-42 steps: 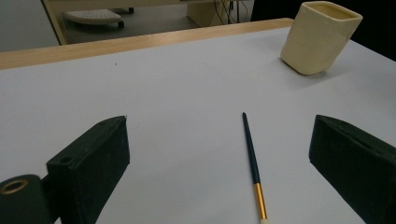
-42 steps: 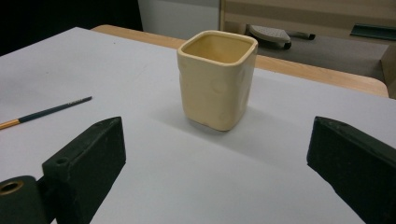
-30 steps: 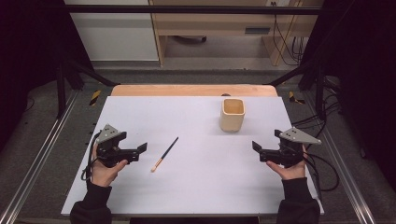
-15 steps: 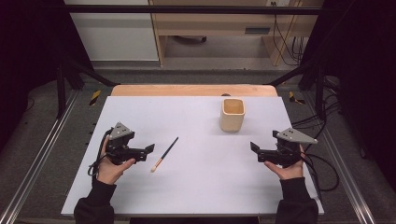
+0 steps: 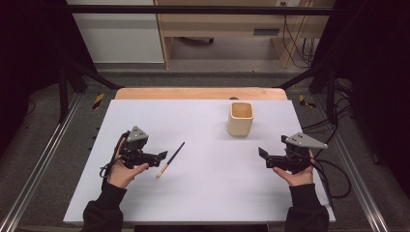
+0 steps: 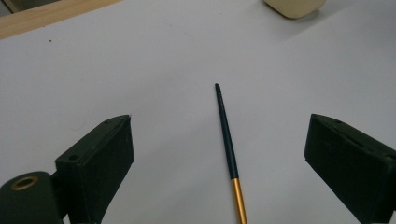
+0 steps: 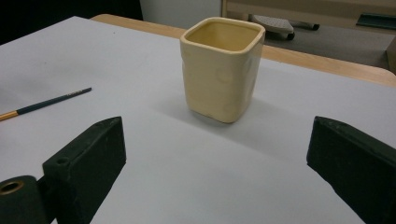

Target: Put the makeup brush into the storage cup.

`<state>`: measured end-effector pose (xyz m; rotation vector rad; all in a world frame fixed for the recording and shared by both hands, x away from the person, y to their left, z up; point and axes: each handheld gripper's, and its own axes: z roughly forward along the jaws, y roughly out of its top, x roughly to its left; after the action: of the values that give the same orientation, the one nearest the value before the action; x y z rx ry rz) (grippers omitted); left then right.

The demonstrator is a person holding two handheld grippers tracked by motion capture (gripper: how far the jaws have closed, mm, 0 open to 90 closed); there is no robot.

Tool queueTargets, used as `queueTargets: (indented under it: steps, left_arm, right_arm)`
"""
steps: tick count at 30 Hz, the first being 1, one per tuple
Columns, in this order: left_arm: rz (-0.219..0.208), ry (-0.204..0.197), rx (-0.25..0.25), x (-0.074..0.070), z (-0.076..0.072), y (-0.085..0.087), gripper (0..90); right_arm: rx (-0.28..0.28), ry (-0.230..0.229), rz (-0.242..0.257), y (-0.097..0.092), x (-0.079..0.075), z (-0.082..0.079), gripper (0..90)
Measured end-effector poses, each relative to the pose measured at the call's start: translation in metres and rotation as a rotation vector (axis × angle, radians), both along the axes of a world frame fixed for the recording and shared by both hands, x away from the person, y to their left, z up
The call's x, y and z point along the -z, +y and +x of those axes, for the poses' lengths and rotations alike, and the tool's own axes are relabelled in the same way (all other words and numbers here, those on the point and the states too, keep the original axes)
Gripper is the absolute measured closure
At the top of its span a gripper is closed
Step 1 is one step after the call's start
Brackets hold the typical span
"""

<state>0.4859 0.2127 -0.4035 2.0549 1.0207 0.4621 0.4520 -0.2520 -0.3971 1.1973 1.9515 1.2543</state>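
Since a moment ago, the left claw (image 5: 162, 155) has slid rightward across the worktop (image 5: 203, 193) and now sits just beside the paintbrush (image 5: 170, 160); the right claw (image 5: 262, 153) has barely shifted. That paintbrush is thin, with a dark handle, a gold band and a pale tip, and lies flat and slanted left of the worktop's middle. Seen from the left claw view, the handle (image 6: 226, 135) lies between the wide-open jaws, touching neither. Equally wide open and empty, the right claw faces a cream square cup (image 7: 222, 67) standing upright and well apart from it. White sheeting covers the worktop, edged with wood at the far side; grey floor, cables and a wooden bench lie beyond.
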Motion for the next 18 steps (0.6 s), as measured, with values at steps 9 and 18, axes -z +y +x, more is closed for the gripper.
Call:
queueTargets:
  steps: [9,18]
  left_arm:
    - [0.041,0.036,0.017,0.004,0.005,-0.008,9.3]
    - [0.092,0.080,0.028,0.013,0.010,-0.018,11.3]
  right_arm:
    - [0.000,0.007,-0.001,0.000,0.002,0.001,4.9]
    - [0.000,0.012,-0.006,0.002,0.003,0.001,4.9]
